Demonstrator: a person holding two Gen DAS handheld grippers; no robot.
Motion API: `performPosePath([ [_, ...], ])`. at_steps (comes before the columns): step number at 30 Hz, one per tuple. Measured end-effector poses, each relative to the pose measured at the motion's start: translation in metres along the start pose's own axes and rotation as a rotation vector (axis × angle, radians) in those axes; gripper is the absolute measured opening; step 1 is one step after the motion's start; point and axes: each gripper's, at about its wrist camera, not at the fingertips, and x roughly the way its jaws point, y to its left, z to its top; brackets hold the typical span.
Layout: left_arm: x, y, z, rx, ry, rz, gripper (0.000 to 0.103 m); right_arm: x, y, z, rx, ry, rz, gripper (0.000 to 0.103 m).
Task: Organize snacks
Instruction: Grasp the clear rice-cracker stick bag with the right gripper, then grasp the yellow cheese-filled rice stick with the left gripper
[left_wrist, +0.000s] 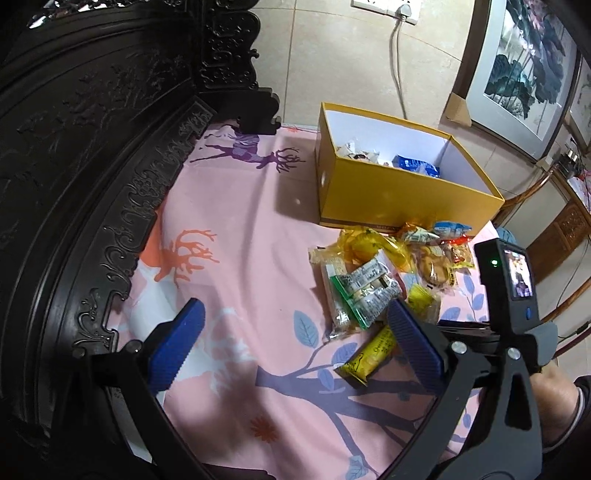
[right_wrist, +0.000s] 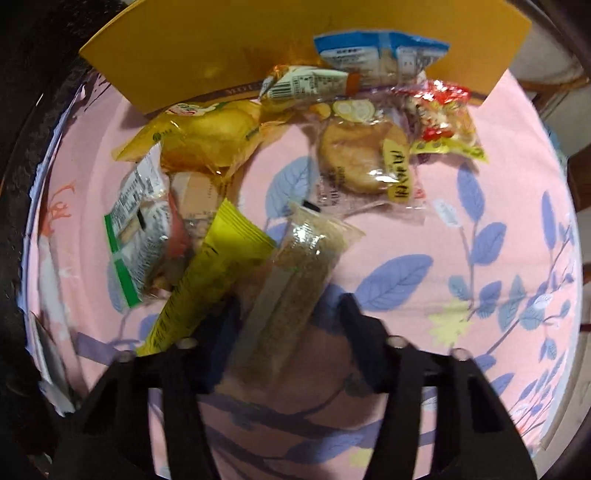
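A yellow box stands on the pink printed bedsheet and holds a few snack packs, one of them blue. A pile of wrapped snacks lies in front of it. My left gripper is open and empty above the sheet, left of the pile. My right gripper is open, its fingers on either side of a clear-wrapped brown grain bar that lies on the sheet. A yellow bar lies just left of it. The box wall is at the far end.
A dark carved wooden headboard runs along the left. Round cake pack, red-yellow pack, blue-white pack and green-white pack lie around. Framed pictures lean on the wall.
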Motion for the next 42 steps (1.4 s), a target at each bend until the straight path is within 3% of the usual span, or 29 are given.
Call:
performPosePath([
  [5,0.016,-0.017,-0.007,0.064,0.032,-0.071,0.101,-0.004,-0.025,-0.011,-0.031,0.0,-0.007,0.029],
  [14,0.048,-0.104,-0.05,0.482,0.051,-0.124,0.1,-0.016,-0.087,-0.035,-0.028,0.004,-0.011,0.029],
  [18,0.072,-0.129,-0.065,0.599,0.093,-0.164,0.091,-0.019,-0.106,-0.044,-0.053,-0.002,0.014,0.029],
  [23,0.104,-0.131,-0.069,0.617,0.184,-0.18,0.078,-0.024,-0.117,-0.059,-0.06,-0.02,0.038,0.029],
  [31,0.125,-0.124,-0.069,0.585,0.237,-0.177,0.076,-0.031,-0.138,-0.067,-0.052,-0.027,0.07,0.029],
  [34,0.12,-0.125,-0.072,0.579,0.237,-0.197,0.06,-0.03,-0.138,-0.061,-0.059,-0.029,0.068,0.029],
  [38,0.111,-0.134,-0.08,0.591,0.236,-0.223,0.025,-0.034,-0.131,-0.059,-0.064,-0.033,0.068,0.029],
  [42,0.106,-0.135,-0.086,0.557,0.231,-0.229,0.022,-0.036,-0.128,-0.061,-0.074,-0.036,0.064,0.029],
])
